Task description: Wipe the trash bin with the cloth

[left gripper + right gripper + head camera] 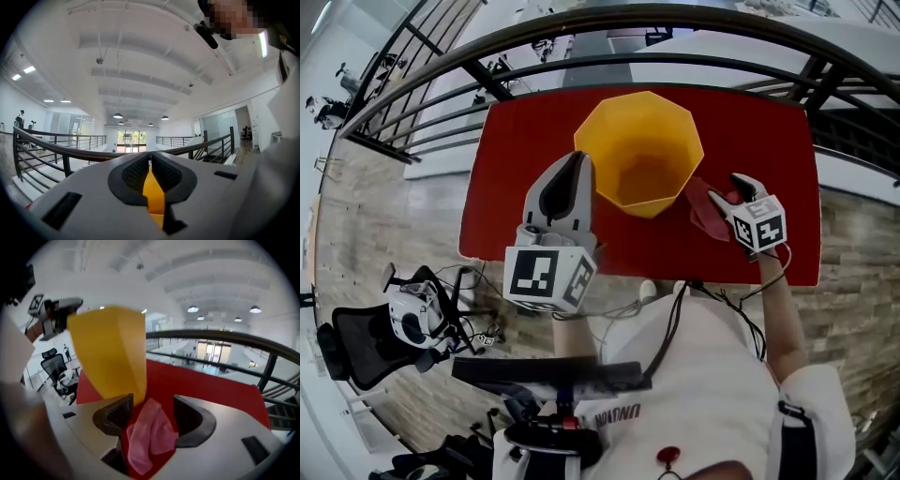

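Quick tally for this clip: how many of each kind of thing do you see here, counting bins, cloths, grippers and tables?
trash bin, yellow: 1
cloth, pink: 1
grippers: 2, the left gripper and the right gripper
table, red: 1
Total: 5

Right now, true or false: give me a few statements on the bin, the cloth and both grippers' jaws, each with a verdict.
1. The yellow trash bin stands upright on the red table. True.
2. The right gripper has its jaws shut. False: they stand apart, with the pink cloth between them.
3. The cloth lies inside the trash bin. False: it lies on the table beside the bin.
4. The left gripper has its jaws together. True.
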The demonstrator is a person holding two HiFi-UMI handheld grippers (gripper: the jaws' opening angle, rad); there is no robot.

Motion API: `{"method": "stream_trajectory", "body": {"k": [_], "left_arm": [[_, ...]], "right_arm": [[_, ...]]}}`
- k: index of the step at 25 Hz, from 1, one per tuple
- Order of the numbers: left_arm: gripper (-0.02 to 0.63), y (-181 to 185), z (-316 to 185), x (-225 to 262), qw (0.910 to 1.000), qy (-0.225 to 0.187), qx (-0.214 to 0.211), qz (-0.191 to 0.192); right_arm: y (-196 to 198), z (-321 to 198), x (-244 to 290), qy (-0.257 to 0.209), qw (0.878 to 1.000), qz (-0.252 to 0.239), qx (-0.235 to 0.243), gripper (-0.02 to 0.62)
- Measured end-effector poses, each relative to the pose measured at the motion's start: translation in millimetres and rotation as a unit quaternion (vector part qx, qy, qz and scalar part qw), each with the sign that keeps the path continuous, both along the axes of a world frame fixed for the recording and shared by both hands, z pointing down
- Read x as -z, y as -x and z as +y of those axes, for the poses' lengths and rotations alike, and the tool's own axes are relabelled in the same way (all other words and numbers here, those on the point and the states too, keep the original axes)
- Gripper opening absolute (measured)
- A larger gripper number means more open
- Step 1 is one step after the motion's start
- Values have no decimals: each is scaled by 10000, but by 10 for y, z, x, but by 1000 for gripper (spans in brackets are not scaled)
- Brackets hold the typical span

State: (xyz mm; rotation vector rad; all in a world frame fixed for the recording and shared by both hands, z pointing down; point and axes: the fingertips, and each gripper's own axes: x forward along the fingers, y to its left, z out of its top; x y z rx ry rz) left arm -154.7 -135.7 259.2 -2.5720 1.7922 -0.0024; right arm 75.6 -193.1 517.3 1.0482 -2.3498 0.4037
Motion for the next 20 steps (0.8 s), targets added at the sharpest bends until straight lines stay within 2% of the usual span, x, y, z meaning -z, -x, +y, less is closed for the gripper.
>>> {"method": "stream_trajectory", "body": {"k": [3,5,7,9,10,13,16,18,20], "left_arm": [[5,-76,19,-17,9993,5,-206,-315],[21,-136,40,-38,9980,29,-393,-489],[67,-202,62,-86,9960,114,-614,-632],[71,-270,93,-134,9939,214,-815,-717],[72,-305,112,-156,9929,265,-911,-722],[74,-378,157,-245,9891,421,-1161,-799],[74,-437,200,-344,9830,497,-1371,-1120],[74,-506,237,-399,9777,524,-1542,-1323],[74,-622,288,-461,9687,599,-1815,-1583]], "right_arm": [[128,186,-722,692,9924,876,515,255],[176,200,-959,819,9866,1271,606,255],[210,166,-1102,829,9808,1621,696,253],[230,151,-1198,911,9764,1813,743,253],[240,146,-1229,970,9760,1810,719,248],[277,152,-1255,1074,9786,1640,626,173],[252,185,-1229,1153,9833,1343,413,104],[208,190,-1155,1155,9869,1091,261,92],[132,191,-1025,1113,9904,816,72,86]]}}
